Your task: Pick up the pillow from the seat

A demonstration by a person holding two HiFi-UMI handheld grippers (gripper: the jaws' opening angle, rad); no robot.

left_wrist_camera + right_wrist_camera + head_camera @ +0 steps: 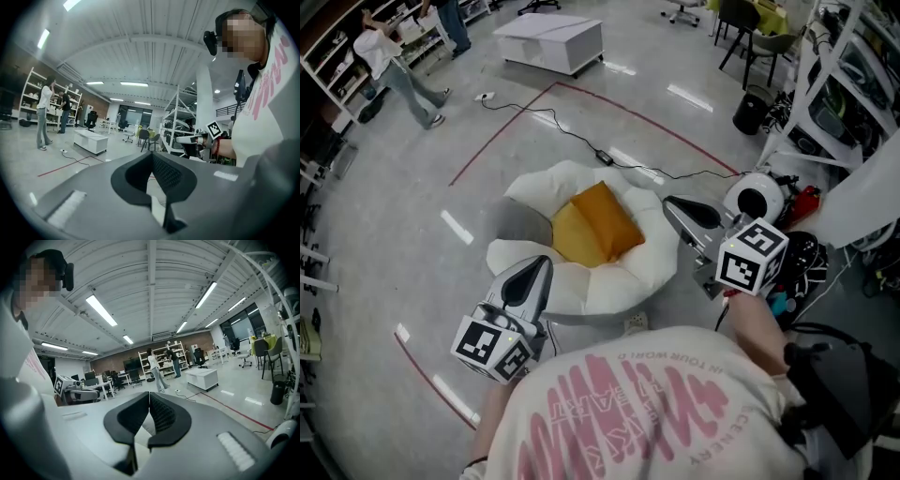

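Note:
An orange-yellow pillow (592, 228) lies in the middle of a white petal-shaped floor seat (581, 281) in the head view. My left gripper (542, 265) hovers over the seat's near left rim with its jaws shut and empty. My right gripper (673, 203) is at the seat's right rim, apart from the pillow, also shut and empty. In the left gripper view the jaws (151, 158) meet with nothing between them, and the right gripper (190, 139) shows beyond. The right gripper view shows its jaws (149, 400) together, with the left gripper (77, 393) far left. Neither gripper view shows the pillow.
A black cable (572, 141) and red floor tape (609, 103) run behind the seat. A low white cabinet (551, 39) stands farther back. A white round device (757, 197), a black bin (753, 111) and shelving (834, 103) crowd the right. People (394, 66) stand at shelves far left.

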